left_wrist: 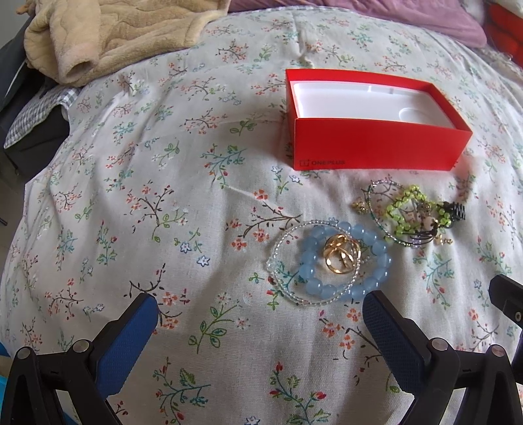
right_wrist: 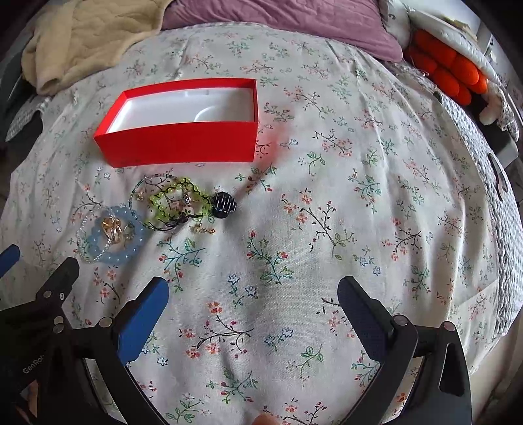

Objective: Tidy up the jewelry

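An open red box [left_wrist: 376,148] [right_wrist: 183,145] with a bare white insert lies on the floral bedspread. In front of it sits a jewelry pile: a blue bead bracelet [left_wrist: 376,287] [right_wrist: 135,240] ringing several gold rings [left_wrist: 341,256] [right_wrist: 112,229], a clear bead strand [left_wrist: 281,242], a green bead bracelet [left_wrist: 400,209] [right_wrist: 170,196] and a black hair claw [left_wrist: 456,209] [right_wrist: 224,204]. My left gripper [left_wrist: 261,305] is open just short of the blue bracelet, holding nothing. My right gripper [right_wrist: 253,289] is open over bare cloth, right of the pile.
A beige fleece garment [left_wrist: 108,36] [right_wrist: 85,39] is heaped at the far left, with a purple pillow [right_wrist: 278,19] behind. An orange quilted item [right_wrist: 447,73] lies at the far right. A grey checked cloth [left_wrist: 36,111] hangs at the left edge. The bedspread [right_wrist: 376,202] spreads right.
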Demonstrator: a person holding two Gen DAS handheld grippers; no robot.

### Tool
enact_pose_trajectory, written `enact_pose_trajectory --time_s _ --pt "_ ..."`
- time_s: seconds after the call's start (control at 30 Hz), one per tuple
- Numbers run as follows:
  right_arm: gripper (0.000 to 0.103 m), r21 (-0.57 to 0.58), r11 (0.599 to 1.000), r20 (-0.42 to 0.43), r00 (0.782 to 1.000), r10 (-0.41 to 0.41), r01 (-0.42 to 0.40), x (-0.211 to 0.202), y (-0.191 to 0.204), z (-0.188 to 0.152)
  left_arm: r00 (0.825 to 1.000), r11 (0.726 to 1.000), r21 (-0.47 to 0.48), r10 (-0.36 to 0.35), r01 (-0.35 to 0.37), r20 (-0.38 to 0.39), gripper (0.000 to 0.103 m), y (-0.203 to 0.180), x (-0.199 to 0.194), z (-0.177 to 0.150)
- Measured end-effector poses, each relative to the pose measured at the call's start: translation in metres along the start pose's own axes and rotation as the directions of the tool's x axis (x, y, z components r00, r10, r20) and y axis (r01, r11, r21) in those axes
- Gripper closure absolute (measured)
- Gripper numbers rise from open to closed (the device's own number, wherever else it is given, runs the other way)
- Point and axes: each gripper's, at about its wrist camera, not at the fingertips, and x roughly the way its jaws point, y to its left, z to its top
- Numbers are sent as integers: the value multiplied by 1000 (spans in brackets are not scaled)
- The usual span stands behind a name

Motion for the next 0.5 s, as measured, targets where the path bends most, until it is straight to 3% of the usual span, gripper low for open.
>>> enact_pose_trajectory --time_s 0.5 --pt "0 -2 1000 1 1000 4 -4 0 4 -1 1000 1000 0 0 0 4 0 3 -2 0"
